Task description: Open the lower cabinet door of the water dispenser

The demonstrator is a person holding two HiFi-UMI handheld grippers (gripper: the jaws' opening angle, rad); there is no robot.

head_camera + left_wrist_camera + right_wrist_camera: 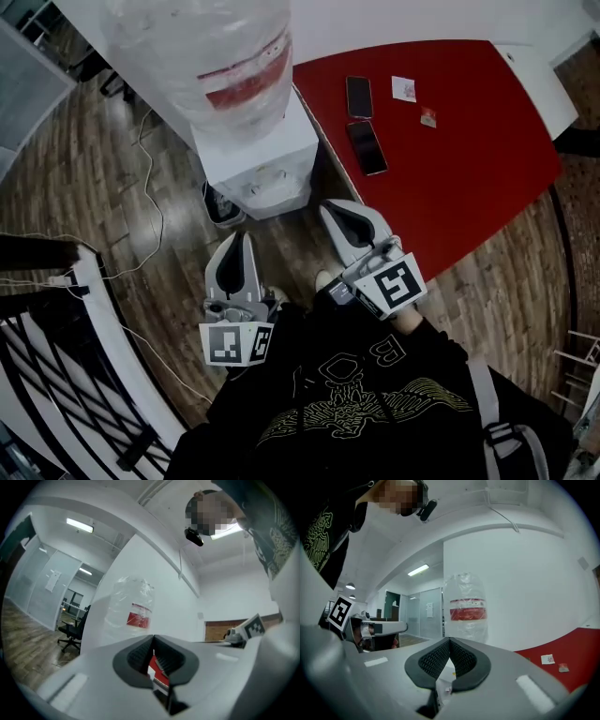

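Your left gripper and right gripper both closed tight on nothing, held side by side, water dispenser just ahead of their tips, untouched, beside the red table's left edge, bottle on top, lower door hidden from above.

Dispenser: one; bottle: one; red table: one. Phones: two; paper slips: two, upper right. Grippers: two.

- An office is indicated;
- glass partition walls and a swivel chair are seen;
- a water dispenser is placed beside a red table
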